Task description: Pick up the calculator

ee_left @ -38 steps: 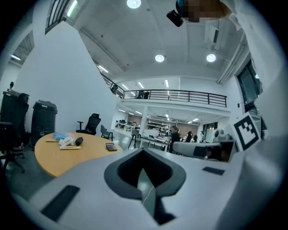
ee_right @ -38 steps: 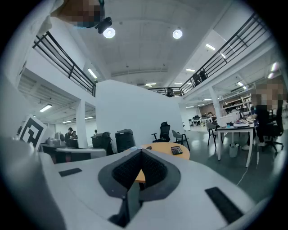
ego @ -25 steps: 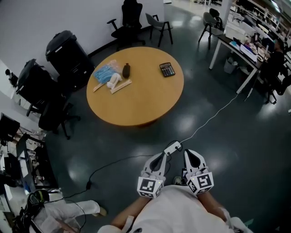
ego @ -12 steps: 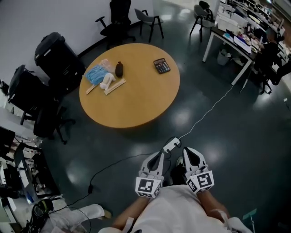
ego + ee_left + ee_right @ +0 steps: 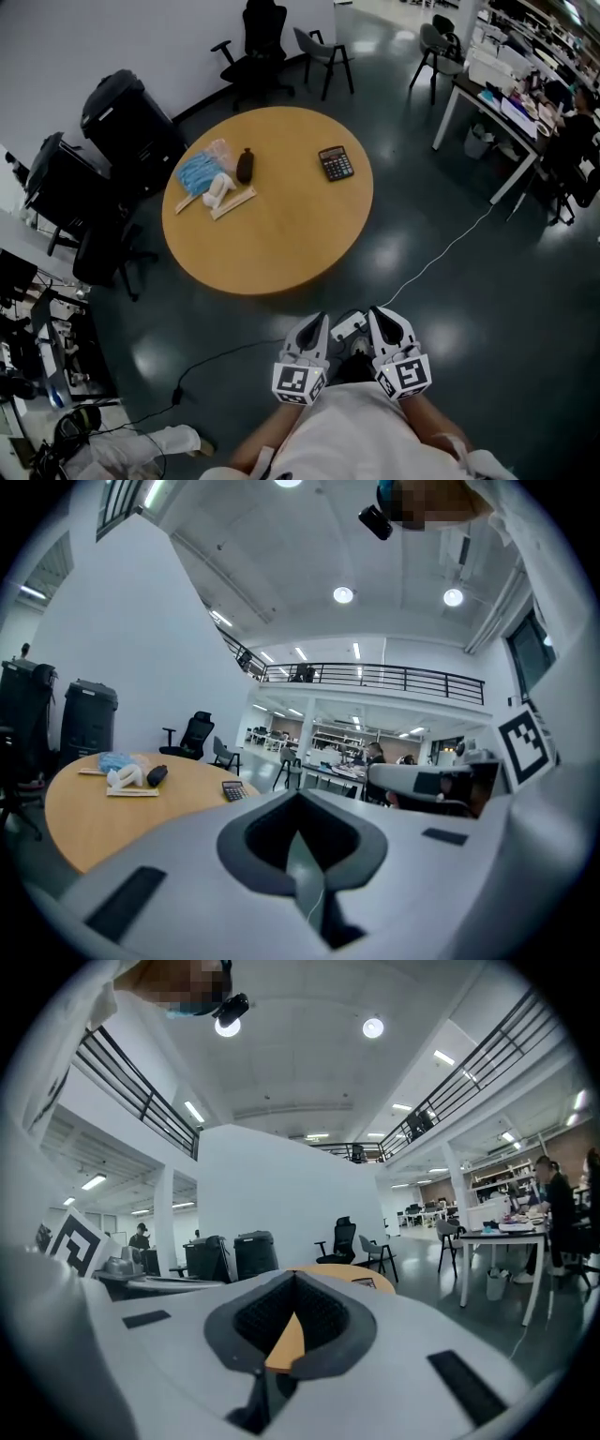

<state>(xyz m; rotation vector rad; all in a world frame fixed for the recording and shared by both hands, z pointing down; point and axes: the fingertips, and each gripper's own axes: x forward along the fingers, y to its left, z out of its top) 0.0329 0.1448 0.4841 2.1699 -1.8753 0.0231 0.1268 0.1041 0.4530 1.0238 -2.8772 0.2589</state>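
Observation:
The black calculator (image 5: 336,163) lies flat on the far right part of the round wooden table (image 5: 272,234). In the left gripper view the calculator (image 5: 233,790) is small and far ahead, left of the jaws. Both grippers are held close to my body, well short of the table's near edge. My left gripper (image 5: 321,321) is shut with nothing in it, and its jaws meet in the left gripper view (image 5: 300,797). My right gripper (image 5: 378,313) is also shut and empty, pointing at the table edge (image 5: 295,1281).
A blue packet (image 5: 199,172), a dark pouch (image 5: 245,165), white items and a wooden stick (image 5: 233,202) lie on the table's left. A power strip (image 5: 348,325) with cables lies on the floor by the grippers. Black bins (image 5: 131,117), office chairs (image 5: 255,47) and desks (image 5: 487,89) ring the table.
I have stepped toward the table, so it sits nearer in the head view and the power strip is now between the grippers. Both grippers stay shut side by side.

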